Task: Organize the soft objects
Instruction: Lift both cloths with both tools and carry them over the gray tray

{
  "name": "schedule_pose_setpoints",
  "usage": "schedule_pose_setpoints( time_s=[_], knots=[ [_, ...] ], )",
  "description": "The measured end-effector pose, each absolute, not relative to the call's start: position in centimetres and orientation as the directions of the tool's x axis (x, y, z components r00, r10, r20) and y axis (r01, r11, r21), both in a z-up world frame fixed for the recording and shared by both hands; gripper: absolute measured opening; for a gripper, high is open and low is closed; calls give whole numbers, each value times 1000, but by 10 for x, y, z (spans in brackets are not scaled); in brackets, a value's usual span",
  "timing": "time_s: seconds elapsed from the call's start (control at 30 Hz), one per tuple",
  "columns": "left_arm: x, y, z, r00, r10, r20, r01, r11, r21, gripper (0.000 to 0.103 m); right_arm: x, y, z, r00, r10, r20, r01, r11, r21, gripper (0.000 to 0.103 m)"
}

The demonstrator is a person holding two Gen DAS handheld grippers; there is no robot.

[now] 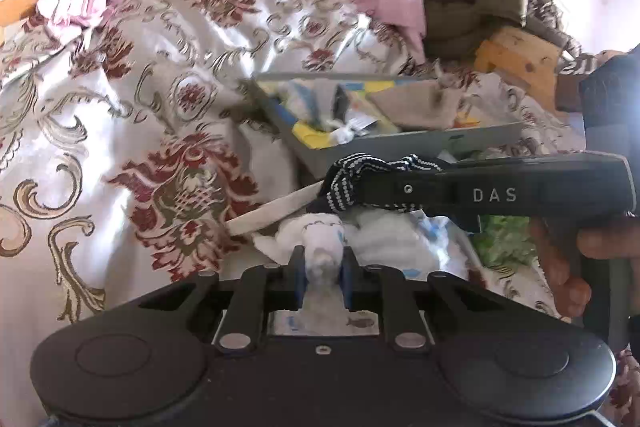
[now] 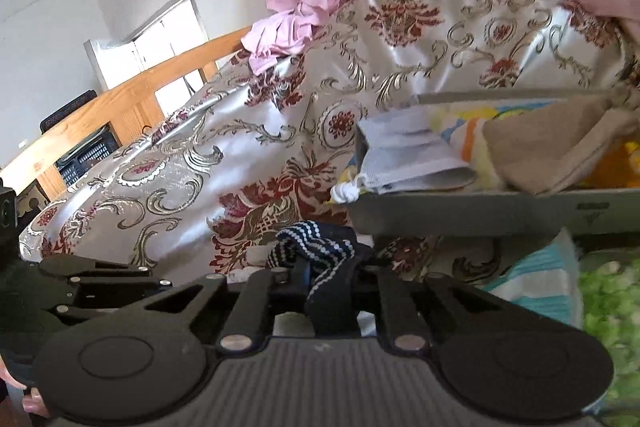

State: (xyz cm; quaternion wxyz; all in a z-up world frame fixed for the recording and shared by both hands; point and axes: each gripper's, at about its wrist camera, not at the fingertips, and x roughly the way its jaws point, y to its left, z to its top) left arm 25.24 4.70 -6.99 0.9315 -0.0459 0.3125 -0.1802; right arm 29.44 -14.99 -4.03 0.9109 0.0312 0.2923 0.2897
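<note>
Two grippers gripping cloth: left gripper clamping white cloth; right gripper pinching navy striped sock, beside grey tray.

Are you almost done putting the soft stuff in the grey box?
Partly. Some cloths already lie in the grey tray. Right now the left tongs pinch a white cloth, and the right tongs pinch a navy dotted cloth. Neither is in the tray yet. A green fuzzy piece also waits outside it.
</note>
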Motion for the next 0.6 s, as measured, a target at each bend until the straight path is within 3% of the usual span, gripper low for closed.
schedule_pose_setpoints(
  time_s=[0.3, 0.6],
  knots=[
    [220, 44, -36, 791, -356, -498, 280, 934, -223, 13, 248, -180, 10, 774, 481, -413, -462, 874, 151, 14],
    [168, 31, 1, 817, -393, -421, 311, 916, -253, 12, 203, -213, 39, 834, 452, -315, -406, 891, 203, 14]
  ],
)
